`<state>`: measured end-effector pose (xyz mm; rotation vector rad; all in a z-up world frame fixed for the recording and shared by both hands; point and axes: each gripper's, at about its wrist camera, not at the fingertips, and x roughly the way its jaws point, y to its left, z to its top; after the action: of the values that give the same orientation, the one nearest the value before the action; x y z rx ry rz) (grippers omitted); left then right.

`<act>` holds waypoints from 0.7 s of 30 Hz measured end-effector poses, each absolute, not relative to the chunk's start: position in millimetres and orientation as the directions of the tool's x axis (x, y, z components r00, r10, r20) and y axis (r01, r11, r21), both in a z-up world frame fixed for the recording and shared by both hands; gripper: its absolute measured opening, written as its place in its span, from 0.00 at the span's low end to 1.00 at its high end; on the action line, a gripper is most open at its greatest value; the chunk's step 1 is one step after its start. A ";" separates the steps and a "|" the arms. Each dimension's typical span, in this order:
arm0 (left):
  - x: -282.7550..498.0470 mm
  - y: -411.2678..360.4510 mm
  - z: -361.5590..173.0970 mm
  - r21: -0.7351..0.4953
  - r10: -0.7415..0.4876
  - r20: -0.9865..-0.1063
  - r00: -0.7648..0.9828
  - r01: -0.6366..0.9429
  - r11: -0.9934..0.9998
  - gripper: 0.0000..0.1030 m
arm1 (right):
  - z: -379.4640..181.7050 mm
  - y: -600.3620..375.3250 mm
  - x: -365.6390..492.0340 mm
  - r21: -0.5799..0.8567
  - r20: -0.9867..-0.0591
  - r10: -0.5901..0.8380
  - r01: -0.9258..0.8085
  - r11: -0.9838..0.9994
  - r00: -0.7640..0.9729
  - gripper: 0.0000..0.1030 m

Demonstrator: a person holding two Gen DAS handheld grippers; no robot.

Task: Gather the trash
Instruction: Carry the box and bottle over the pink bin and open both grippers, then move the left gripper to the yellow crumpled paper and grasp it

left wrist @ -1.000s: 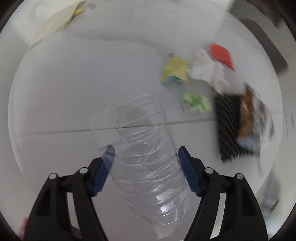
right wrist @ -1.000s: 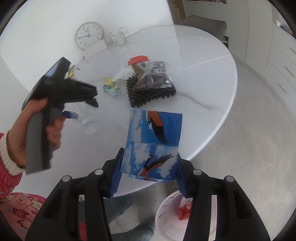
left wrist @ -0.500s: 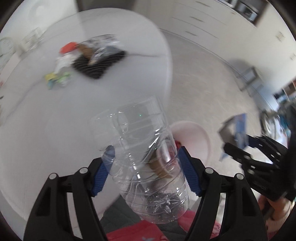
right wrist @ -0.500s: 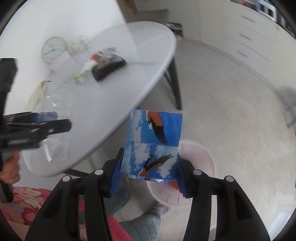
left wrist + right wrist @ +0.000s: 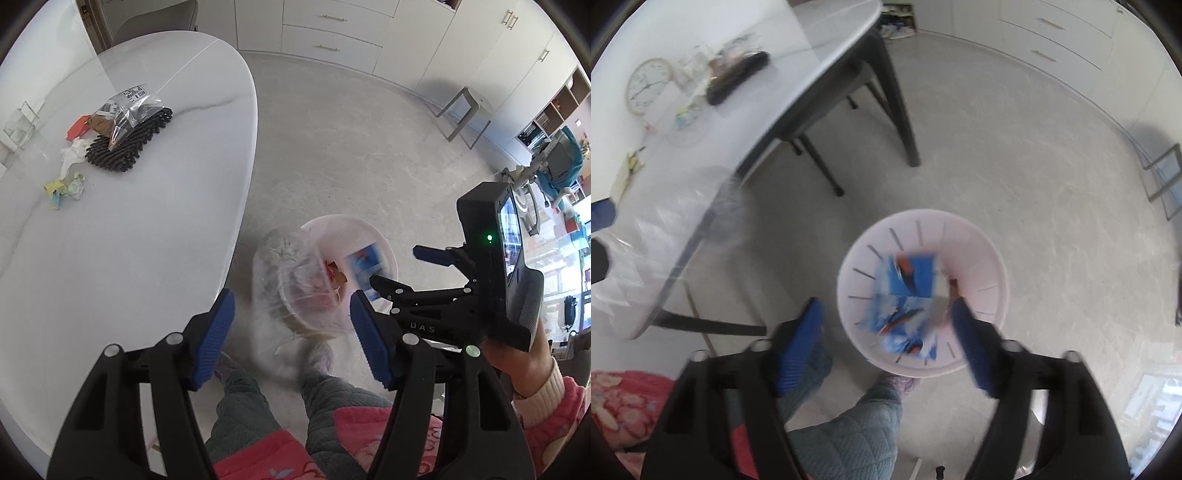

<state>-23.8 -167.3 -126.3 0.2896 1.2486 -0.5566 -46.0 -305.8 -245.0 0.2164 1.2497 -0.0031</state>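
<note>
Both grippers hang over a pale pink waste bin [image 5: 384, 243] [image 5: 982, 254] on the floor. My left gripper [image 5: 290, 325] is open; the clear plastic bottle [image 5: 295, 280], blurred, is free of the pads and falling at the bin's near rim. My right gripper [image 5: 888, 325] is open; the blue bird-print carton [image 5: 908, 295], blurred, drops into the bin and also shows in the left wrist view [image 5: 364, 266]. The right gripper also appears in the left wrist view [image 5: 406, 269]. Red and brown scraps [image 5: 334, 275] lie in the bin.
The white oval table [image 5: 129, 258] stands left of the bin, with a clear bag [image 5: 125, 110] on a black mat [image 5: 129, 144], white tissue [image 5: 74, 153], red wrapper [image 5: 75, 127] and crumpled papers [image 5: 66, 188]. My knees [image 5: 325, 406] are below. A stool [image 5: 465, 114] stands far right.
Both grippers have opened over the bin. The bottle has left my left gripper and the carton has left my right gripper; both are falling. The right gripper swung down over the bin.
</note>
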 end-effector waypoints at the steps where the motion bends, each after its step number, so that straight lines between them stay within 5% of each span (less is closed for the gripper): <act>1: -25.2 -168.5 -126.5 -0.093 -0.243 -0.948 0.206 0.550 0.830 0.61 | -240.5 -309.0 -48.7 0.166 -0.936 0.113 0.133 0.977 0.334 0.83; 5: -29.0 -175.9 -130.3 -0.115 -0.261 -0.948 0.182 0.569 0.814 0.53 | -225.3 -322.3 -61.8 0.179 -0.922 0.106 0.168 0.969 0.373 0.85; 21: -25.0 -168.7 -128.4 -0.127 -0.267 -0.943 0.200 0.524 0.842 0.53 | -198.2 -334.1 -73.8 0.160 -0.905 0.062 0.202 0.966 0.421 0.90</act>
<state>-25.0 -168.7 -128.4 0.2412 1.2537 -0.5598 -73.8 -334.1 -198.2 0.2607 1.1368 -0.0890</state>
